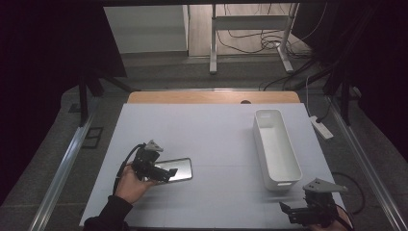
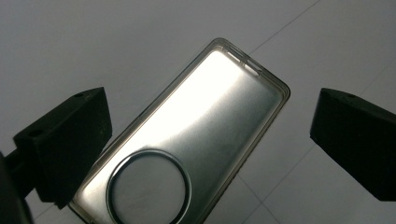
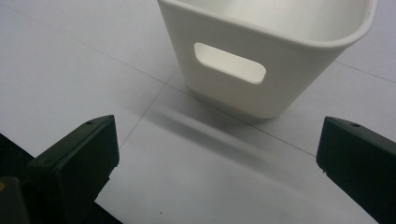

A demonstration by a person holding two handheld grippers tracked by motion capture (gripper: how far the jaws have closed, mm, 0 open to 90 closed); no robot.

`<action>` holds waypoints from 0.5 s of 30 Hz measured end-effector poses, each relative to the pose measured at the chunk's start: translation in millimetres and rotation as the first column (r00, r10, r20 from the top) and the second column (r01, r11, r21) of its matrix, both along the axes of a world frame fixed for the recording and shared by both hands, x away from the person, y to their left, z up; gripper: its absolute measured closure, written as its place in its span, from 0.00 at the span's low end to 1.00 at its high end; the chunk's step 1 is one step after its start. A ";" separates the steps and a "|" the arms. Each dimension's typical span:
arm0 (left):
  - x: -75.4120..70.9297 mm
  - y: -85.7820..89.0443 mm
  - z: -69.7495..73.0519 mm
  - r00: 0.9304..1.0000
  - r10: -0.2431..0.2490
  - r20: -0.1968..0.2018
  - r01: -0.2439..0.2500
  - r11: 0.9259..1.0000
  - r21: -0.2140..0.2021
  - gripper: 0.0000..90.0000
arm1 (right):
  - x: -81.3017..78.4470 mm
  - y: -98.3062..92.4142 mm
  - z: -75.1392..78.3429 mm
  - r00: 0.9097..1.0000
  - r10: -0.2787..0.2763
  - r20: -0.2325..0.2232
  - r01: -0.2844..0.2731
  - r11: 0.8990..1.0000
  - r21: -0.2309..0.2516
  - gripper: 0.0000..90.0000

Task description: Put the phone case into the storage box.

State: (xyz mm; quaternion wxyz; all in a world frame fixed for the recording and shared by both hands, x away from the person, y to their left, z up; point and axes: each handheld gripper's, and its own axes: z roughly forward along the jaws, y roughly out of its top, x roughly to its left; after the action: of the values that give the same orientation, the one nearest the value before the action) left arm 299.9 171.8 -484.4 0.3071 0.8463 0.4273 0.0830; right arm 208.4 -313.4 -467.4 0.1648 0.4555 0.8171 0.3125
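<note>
On the white surface [image 1: 211, 144] near my left side lies the clear phone case [image 1: 177, 169], flat, between my left fingers [image 2: 74, 140], which stand wide open and empty. I judge this the reach before the grasp: lower, then close across its long edges. My right gripper [image 1: 308, 209] waits open, empty, before the white bin [image 1: 276, 147]; bare room lies between.
</note>
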 end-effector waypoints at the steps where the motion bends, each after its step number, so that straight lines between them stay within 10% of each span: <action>1: 1.4 -1.5 0.0 1.000 -0.004 -0.001 0.004 1.000 0.005 0.00 | 0.0 0.0 0.0 1.000 0.000 0.000 0.000 1.000 0.000 0.00; 15: 10.3 -21.3 1.4 0.998 -0.066 0.008 0.065 0.997 0.047 0.17 | 0.2 0.5 -0.4 1.000 0.005 -0.004 -0.005 1.000 -0.004 0.00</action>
State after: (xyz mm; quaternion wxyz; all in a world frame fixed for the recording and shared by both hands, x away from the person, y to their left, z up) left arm 310.2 150.5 -483.0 0.2919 0.8664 0.3958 0.0868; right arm 208.6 -312.9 -467.8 0.1634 0.4537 0.8193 0.3102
